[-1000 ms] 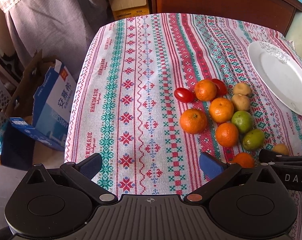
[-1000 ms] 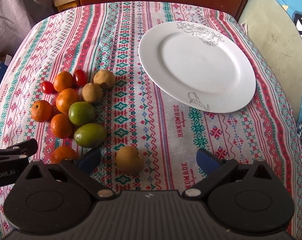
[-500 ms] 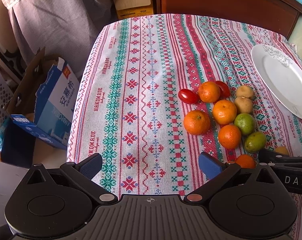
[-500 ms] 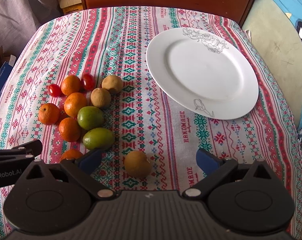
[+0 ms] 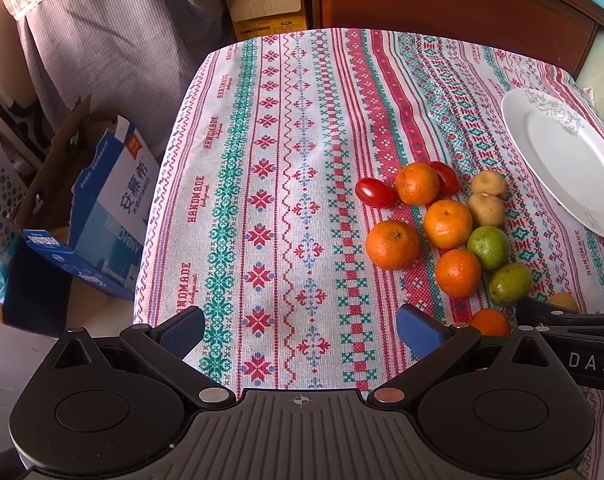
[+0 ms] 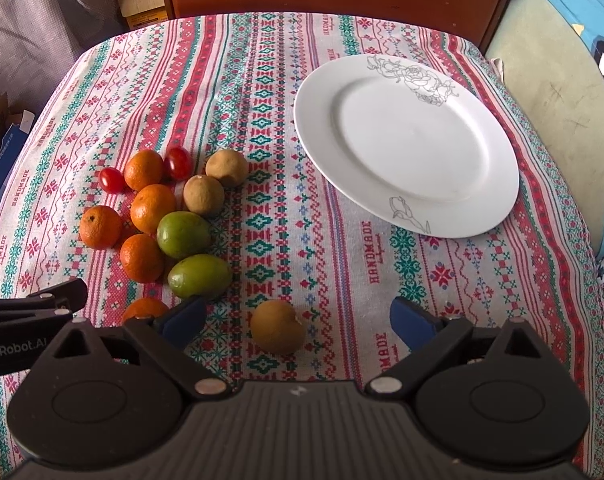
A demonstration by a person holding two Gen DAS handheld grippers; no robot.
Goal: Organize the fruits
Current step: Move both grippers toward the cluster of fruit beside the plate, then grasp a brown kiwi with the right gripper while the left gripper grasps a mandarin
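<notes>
With both tongs spread and nothing pinched, the first pick is judged pending: the brown fruit (image 6: 277,327) nearest the right tongs (image 6: 297,320) must be straddled.

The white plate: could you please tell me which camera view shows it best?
The right wrist view: the whole white plate is visible, empty, with both line drawings on its rim. The left wrist view catches only part of it, cut off at the right frame edge.
</notes>
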